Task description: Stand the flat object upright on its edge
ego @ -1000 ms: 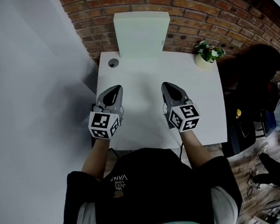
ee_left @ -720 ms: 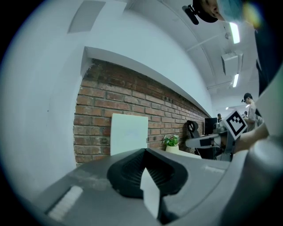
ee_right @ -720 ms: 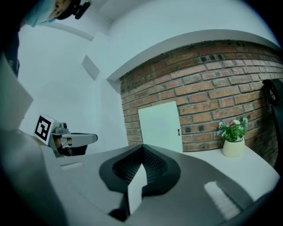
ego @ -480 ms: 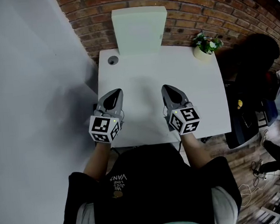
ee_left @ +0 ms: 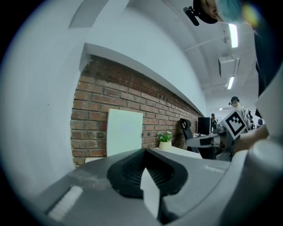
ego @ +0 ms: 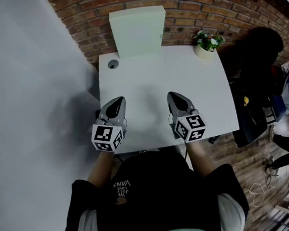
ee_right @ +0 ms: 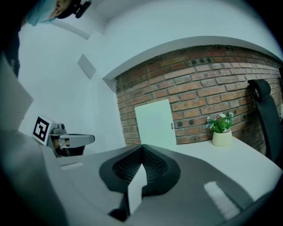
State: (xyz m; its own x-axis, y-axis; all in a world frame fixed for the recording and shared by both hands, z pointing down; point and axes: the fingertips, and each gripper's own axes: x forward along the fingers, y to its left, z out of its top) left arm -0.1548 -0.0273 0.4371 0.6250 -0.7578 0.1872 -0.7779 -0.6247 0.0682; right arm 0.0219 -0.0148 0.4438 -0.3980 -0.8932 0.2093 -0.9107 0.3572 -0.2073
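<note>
Pale-green flat board (ego: 138, 31) stands against red brick wall (ego: 200, 7); left hand-held gripper (ego: 117, 99) and right hand-held gripper (ego: 173, 94) both pressed together, empty.

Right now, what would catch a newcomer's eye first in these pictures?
The pale green flat panel stands upright against the brick wall at the far edge of the white table. A small potted plant sits at the far right corner. Near the person, the left hand-held gripper and right hand-held gripper hover over the table, both shut and empty.
</note>
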